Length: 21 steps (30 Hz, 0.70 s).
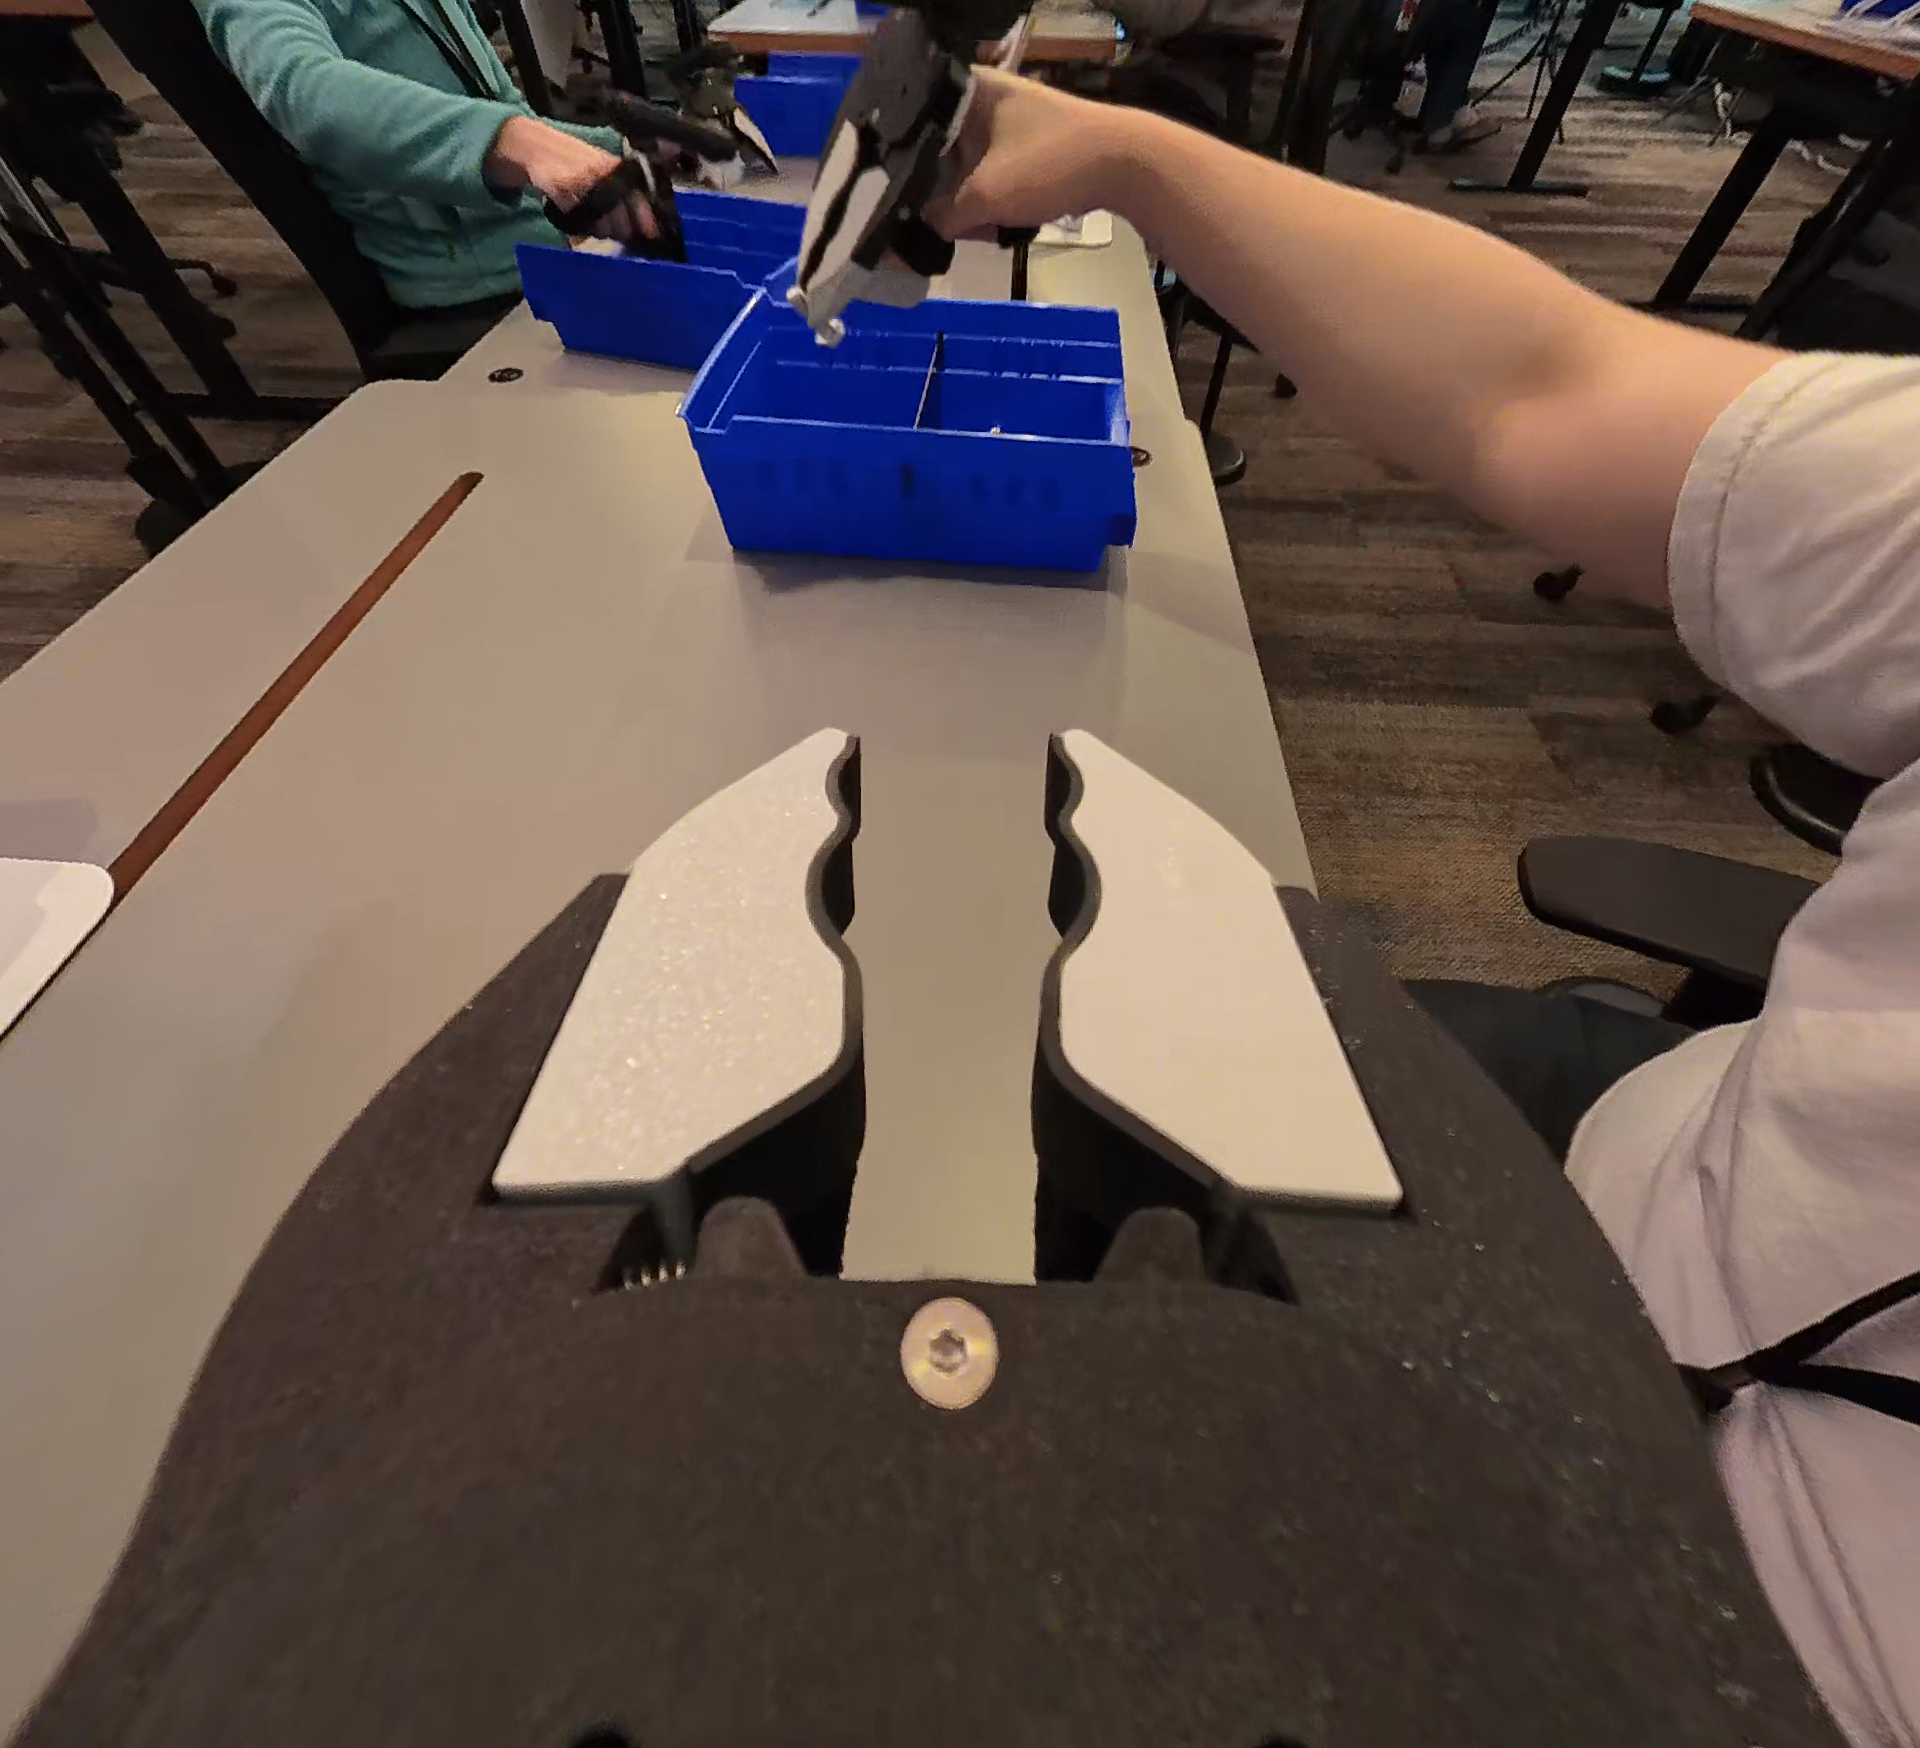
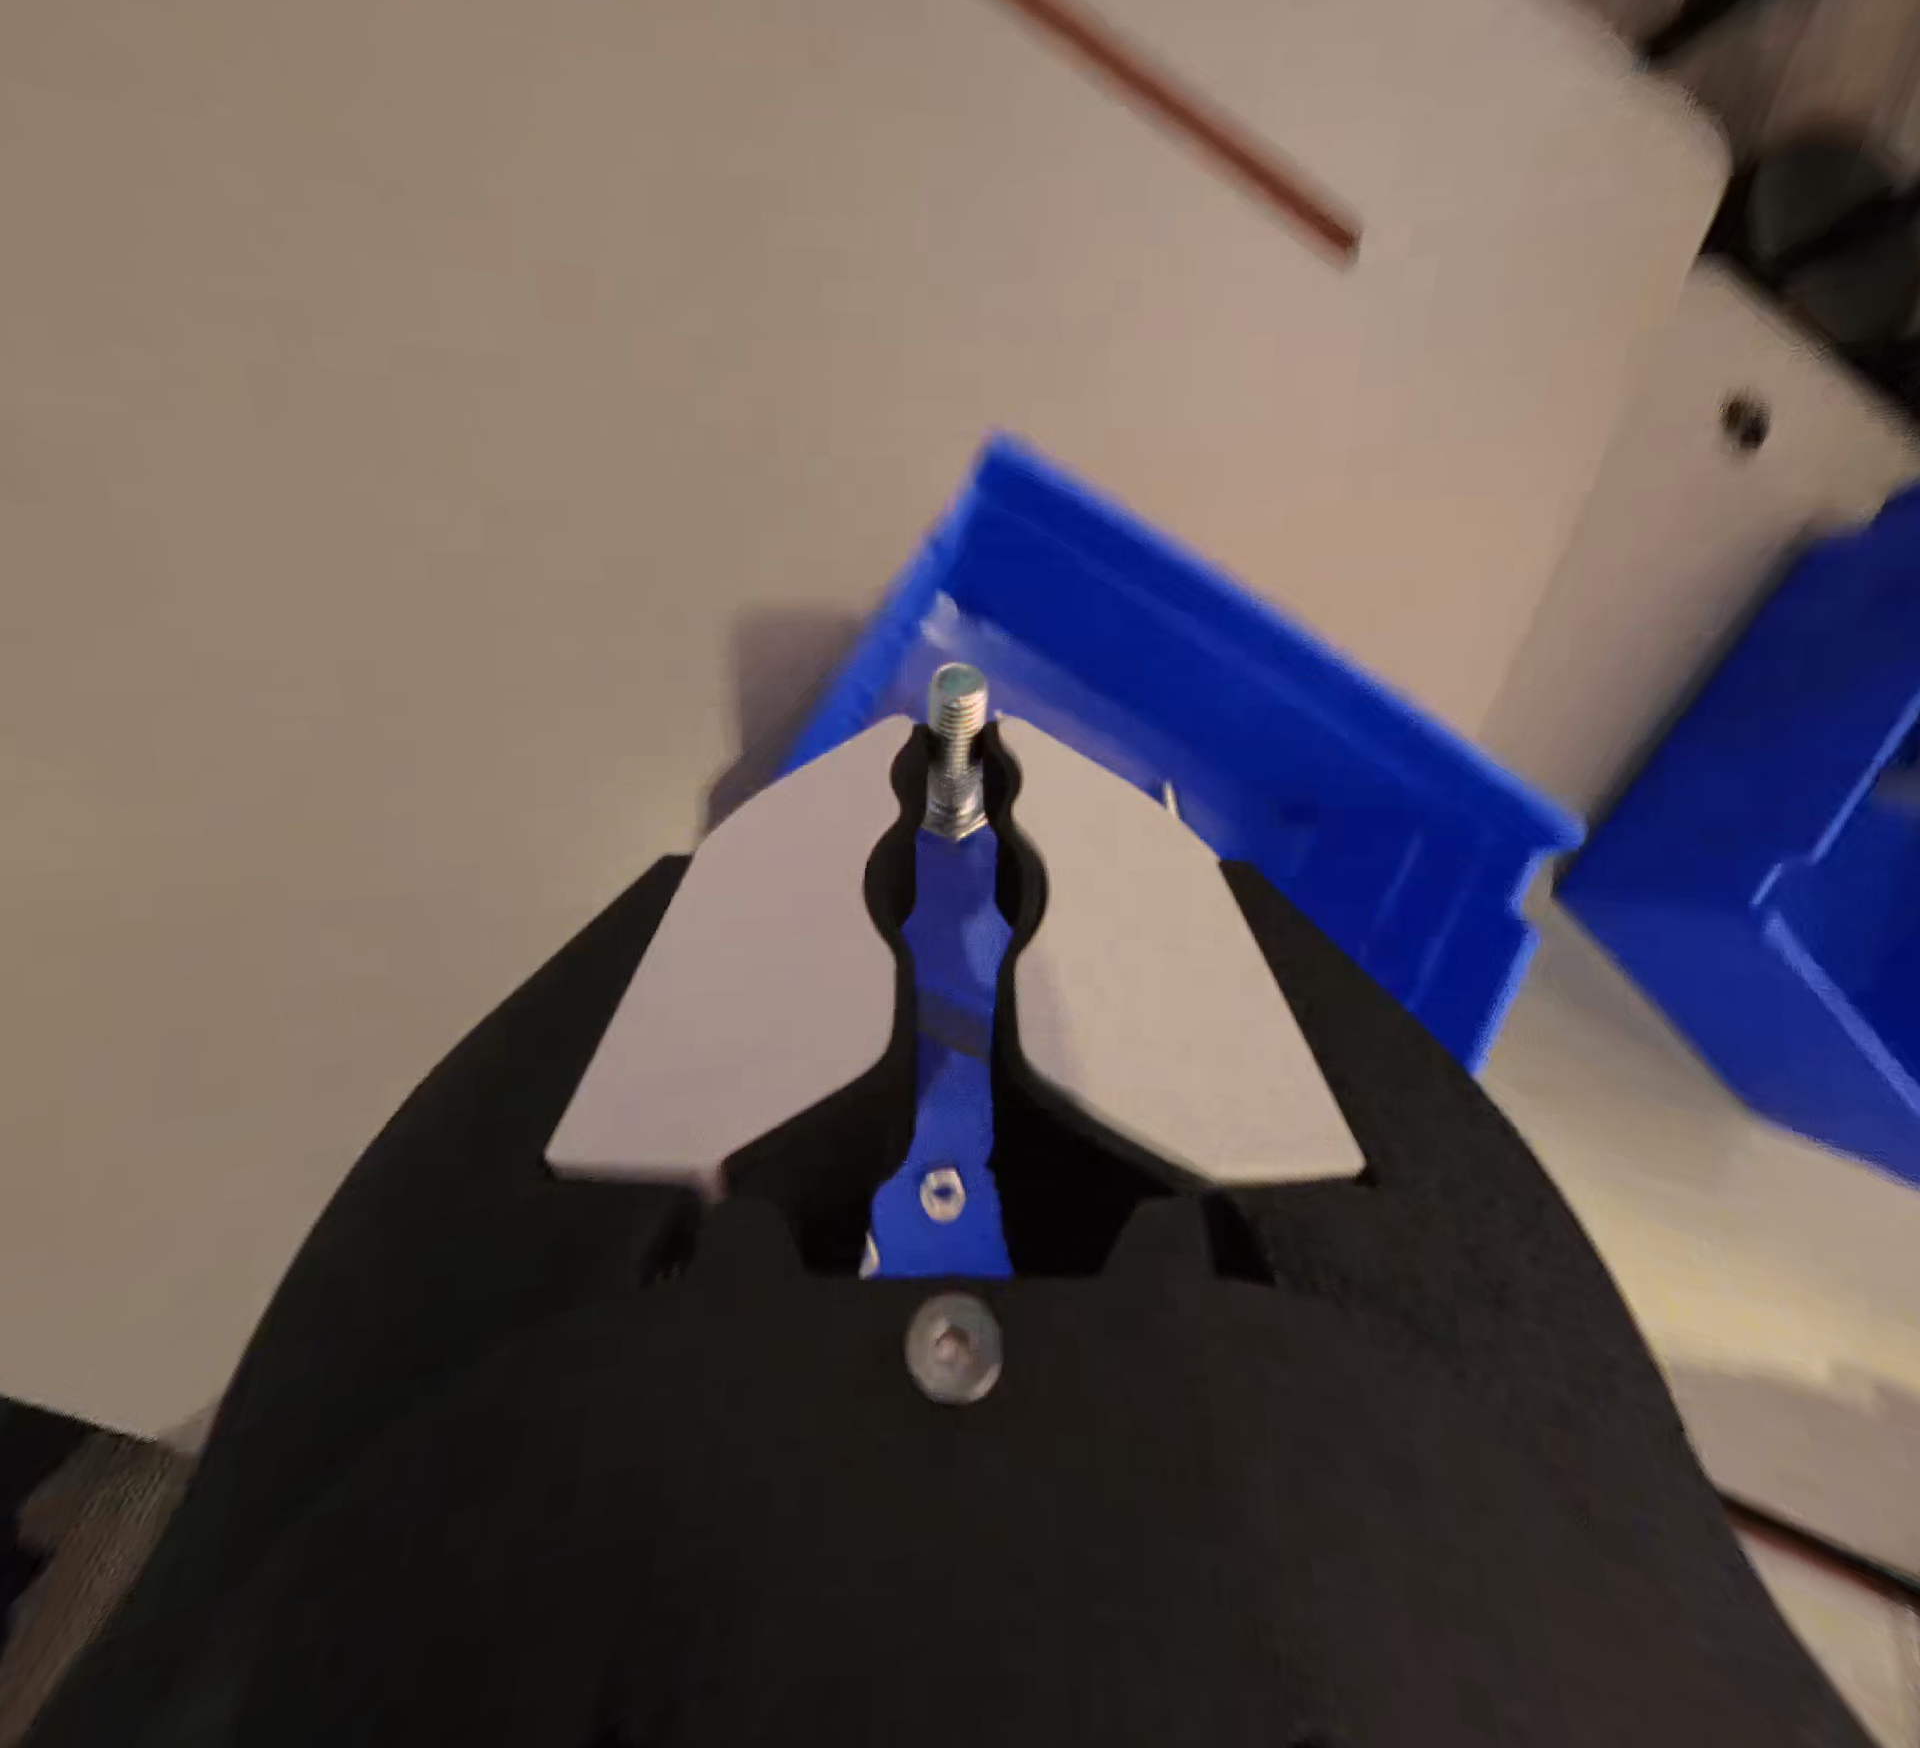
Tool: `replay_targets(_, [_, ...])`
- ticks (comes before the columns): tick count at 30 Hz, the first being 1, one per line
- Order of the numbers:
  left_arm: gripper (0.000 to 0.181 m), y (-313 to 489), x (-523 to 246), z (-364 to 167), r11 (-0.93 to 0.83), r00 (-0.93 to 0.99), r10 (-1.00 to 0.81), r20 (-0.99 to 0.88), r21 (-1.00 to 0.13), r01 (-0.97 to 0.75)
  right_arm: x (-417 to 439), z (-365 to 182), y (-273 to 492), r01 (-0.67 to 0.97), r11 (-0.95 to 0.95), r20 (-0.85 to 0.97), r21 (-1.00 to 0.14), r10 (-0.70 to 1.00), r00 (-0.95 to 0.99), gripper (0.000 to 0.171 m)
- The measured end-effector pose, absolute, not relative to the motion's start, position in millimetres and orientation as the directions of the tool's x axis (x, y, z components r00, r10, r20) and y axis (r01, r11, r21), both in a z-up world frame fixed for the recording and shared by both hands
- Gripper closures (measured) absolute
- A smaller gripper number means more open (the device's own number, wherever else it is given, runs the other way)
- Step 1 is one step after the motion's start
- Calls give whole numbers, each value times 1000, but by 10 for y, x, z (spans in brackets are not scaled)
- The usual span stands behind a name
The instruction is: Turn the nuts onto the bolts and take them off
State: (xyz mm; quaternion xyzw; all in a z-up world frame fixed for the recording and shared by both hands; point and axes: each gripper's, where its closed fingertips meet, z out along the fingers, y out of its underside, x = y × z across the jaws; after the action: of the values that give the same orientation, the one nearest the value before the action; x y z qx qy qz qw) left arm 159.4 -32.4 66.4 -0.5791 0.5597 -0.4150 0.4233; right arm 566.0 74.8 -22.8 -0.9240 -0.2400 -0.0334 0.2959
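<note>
My right gripper is shut on a small silver bolt; the threaded end sticks out past the fingertips. It hangs over a blue divided bin. A loose nut lies on the bin floor, seen through the gap between the fingers. In the left wrist view the right gripper points down over the far left corner of the bin, with the bolt at its tip. My left gripper is open and empty, low over the grey table, well short of the bin.
A second blue bin stands behind the first, in front of a seated person in a teal top holding another gripper. A narrow brown slot runs along the table on the left. A white sheet corner lies at the left edge. Some 40 centimeters of space lies between my two pairs of fingers.
</note>
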Motion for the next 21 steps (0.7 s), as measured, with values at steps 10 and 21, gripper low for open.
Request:
replay_targets(10, [149, -269, 1678, 443, -17, 49, -999, -2, -923, -383, 6418, -1261, 776, 435, -895, 156, -105, 417, 896, 161])
replay_targets(21, [150, -215, 1709, 329, -39, 58, -998, 16, -908, -418, 6508, -1463, 864, 455, -889, 168, -51, 442, 881, 160])
